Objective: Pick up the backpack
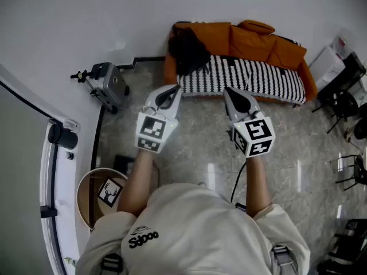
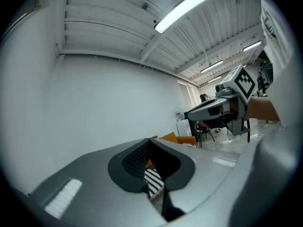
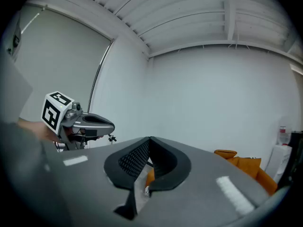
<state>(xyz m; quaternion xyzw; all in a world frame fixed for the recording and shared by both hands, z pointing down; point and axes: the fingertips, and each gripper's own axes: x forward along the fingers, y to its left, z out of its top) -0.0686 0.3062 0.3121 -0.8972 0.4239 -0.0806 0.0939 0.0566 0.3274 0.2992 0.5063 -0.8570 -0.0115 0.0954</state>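
The black backpack [image 1: 187, 50] slumps on the left end of an orange sofa [image 1: 258, 42] with a black-and-white striped cover [image 1: 252, 76], against the far wall. Both grippers are held out level over the floor, short of the sofa and apart from the backpack. My left gripper [image 1: 174, 89] is shut and empty, its tip pointing at the sofa's left end just below the backpack. My right gripper [image 1: 230, 92] is shut and empty too, in front of the sofa's middle. In both gripper views the closed jaws [image 2: 148, 142] [image 3: 150, 139] hide the backpack; only bits of sofa show.
A silver case with a small tripod [image 1: 109, 86] stands by the wall at left. A round wooden tub [image 1: 92, 195] sits near my left side. Black chairs [image 1: 344, 99] and a white box [image 1: 327, 65] crowd the right. Marble floor [image 1: 195, 148] lies before the sofa.
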